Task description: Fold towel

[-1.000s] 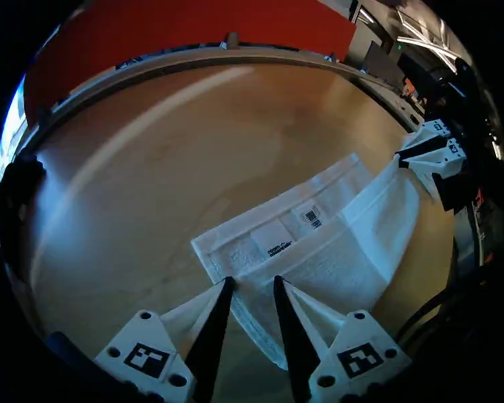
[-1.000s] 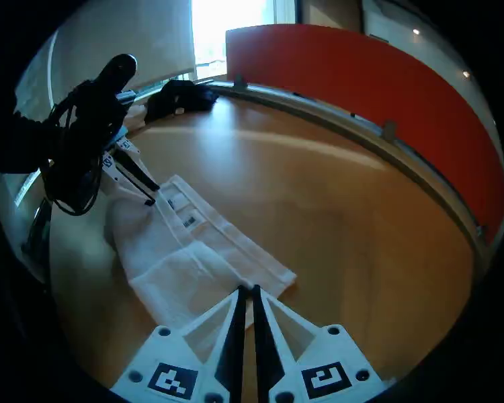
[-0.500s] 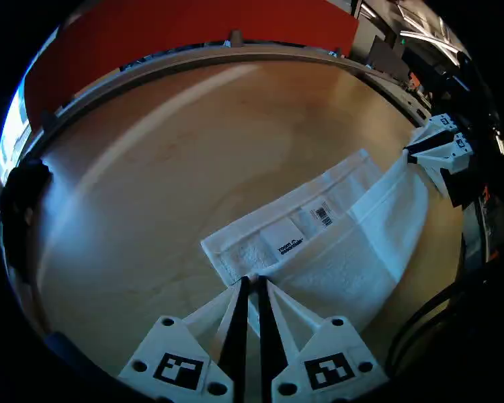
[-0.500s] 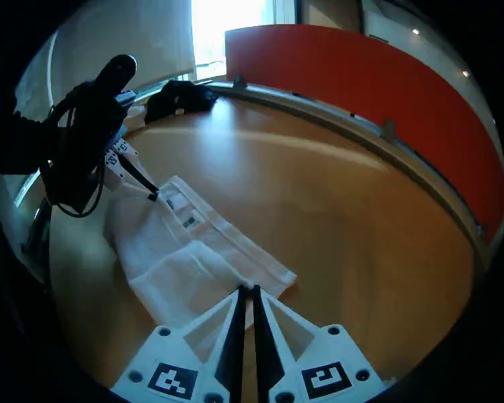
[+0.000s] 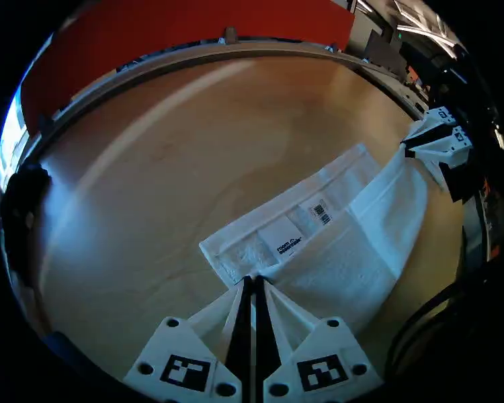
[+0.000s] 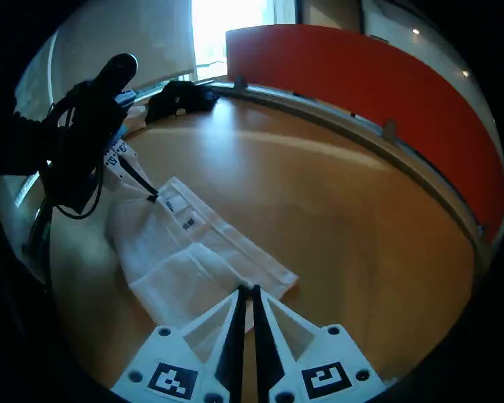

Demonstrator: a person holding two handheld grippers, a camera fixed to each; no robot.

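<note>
Bench: broad wooden top with a curved raised rim at the far edge; carries the one item

Screen: red panel standing behind the rim

Towel: white, lying on the near part of the bench, partly doubled. A loose upper layer is drawn over a flat lower strip, whose hem and sewn tags lie uncovered. Each gripper pinches one corner of the upper layer. Risk, as judged: the layer sags between the two holds, so unequal travel would lay its edge skew to the hem. A thin pinch at the very corner may slip free in the carry. Dragging low could pull the lower strip out of place

Left gripper: fingers closed almost to touching, cloth corner nipped at the tips; held low and angled down toward the bench

Right gripper: fingers likewise narrow, clamped on a fold of cloth; low and tilted down. In the left gripper view it sits at the towel's far end, with that corner raised slightly off the bench

Tags: two small sewn labels on the lower strip, between the two holds
</note>
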